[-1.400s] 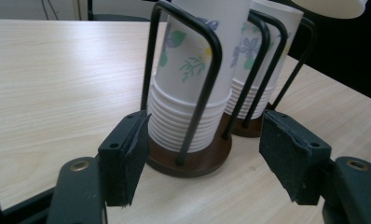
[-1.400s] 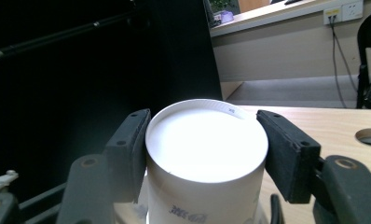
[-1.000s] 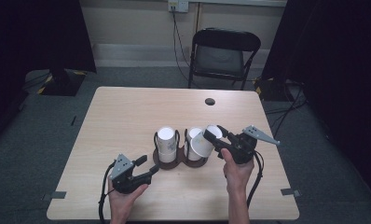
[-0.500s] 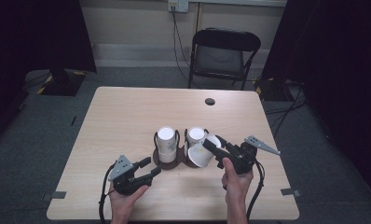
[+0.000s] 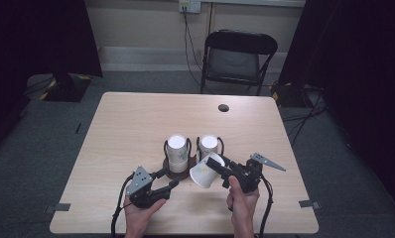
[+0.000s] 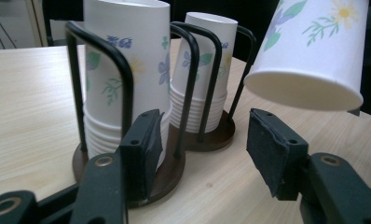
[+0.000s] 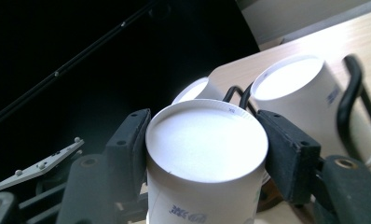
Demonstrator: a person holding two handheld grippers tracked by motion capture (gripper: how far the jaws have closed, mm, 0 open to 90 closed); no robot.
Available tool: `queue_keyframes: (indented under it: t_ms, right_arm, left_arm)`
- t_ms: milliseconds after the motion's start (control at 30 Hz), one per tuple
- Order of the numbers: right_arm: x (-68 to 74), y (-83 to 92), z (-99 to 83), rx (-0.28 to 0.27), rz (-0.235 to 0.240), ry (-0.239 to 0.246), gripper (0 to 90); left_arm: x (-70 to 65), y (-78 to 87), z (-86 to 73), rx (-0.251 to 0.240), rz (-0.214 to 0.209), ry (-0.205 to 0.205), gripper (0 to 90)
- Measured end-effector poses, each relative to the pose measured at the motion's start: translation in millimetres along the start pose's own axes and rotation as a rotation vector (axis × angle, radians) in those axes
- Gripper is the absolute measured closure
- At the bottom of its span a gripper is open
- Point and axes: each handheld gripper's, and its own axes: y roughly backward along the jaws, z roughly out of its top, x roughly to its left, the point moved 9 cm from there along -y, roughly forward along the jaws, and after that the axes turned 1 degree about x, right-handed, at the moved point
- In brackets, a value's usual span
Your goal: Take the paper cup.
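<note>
So the single paper cup [image 5: 205, 172] is off the table, tipped on its side with its base pointing toward the left gripper, right in front of the two-slot wire cup holder [image 5: 178, 168]. The right gripper [image 5: 224, 168] has it clamped: in the right gripper view both black pads press the cup's [image 7: 207, 154] sides just below its white base. In the left gripper view the same cup [image 6: 309, 51] hangs tilted above the wood, floral print showing, clear of the holder [image 6: 174, 154].

The holder sits mid-table toward the near edge, with an upside-down stack of cups in each slot, left stack [image 5: 177, 151] and right stack [image 5: 208, 147].

The right hand [image 5: 242, 198] comes in from the bottom edge, gripper angled up and left toward the holder. The left hand [image 5: 141, 210] sits lower left, its left gripper [image 5: 169, 178] pointing right toward the holder's base. Its jaws are spread wide with nothing between them; one pad sits just beside the base, can't tell if it's touching.

Wooden table [image 5: 136, 124], folding chair [image 5: 237, 59] behind it.
</note>
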Motion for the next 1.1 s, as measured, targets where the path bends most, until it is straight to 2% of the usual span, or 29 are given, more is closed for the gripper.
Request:
queue_keyframes:
  t_ms: [267, 433, 533, 700, 733, 767, 867, 1000, 1100]
  right_arm:
    - [5.5, -9.7, -13.0, 0.033, 0.032, -0.032, 37.5]
    - [8.1, -13.1, -16.3, 0.044, 0.051, -0.055, 37.5]
    - [10.7, -14.6, -19.2, 0.054, 0.068, -0.064, 37.4]
    - [14.7, -18.2, -22.5, 0.071, 0.106, -0.105, 37.5]
    - [14.7, -18.8, -23.1, 0.077, 0.104, -0.111, 37.5]
    - [14.8, -19.6, -23.9, 0.082, 0.107, -0.114, 37.5]
    - [15.8, -21.9, -26.2, 0.095, 0.123, -0.132, 37.5]
    - [17.5, -24.6, -28.5, 0.106, 0.147, -0.159, 37.5]
    - [17.3, -25.2, -29.6, 0.119, 0.147, -0.166, 37.4]
  left_arm:
    - [-14.6, -13.0, -2.2, -0.021, -0.036, -0.04, 55.5]
    - [-19.2, -18.6, -4.1, -0.032, -0.051, -0.039, 57.6]
    - [-21.5, -21.8, -3.9, -0.056, -0.055, -0.042, 59.3]
    - [-24.4, -24.0, -2.7, -0.092, -0.043, -0.062, 63.3]
    - [-26.5, -24.9, -0.9, -0.116, -0.043, -0.073, 63.6]
    - [-26.5, -24.9, -0.9, -0.116, -0.043, -0.073, 63.8]
    - [-28.8, -25.2, 3.2, -0.158, -0.039, -0.081, 64.5]
    - [-28.7, -22.9, 4.9, -0.176, -0.022, -0.093, 65.0]
    - [-28.7, -21.9, 5.1, -0.185, -0.023, -0.092, 68.4]
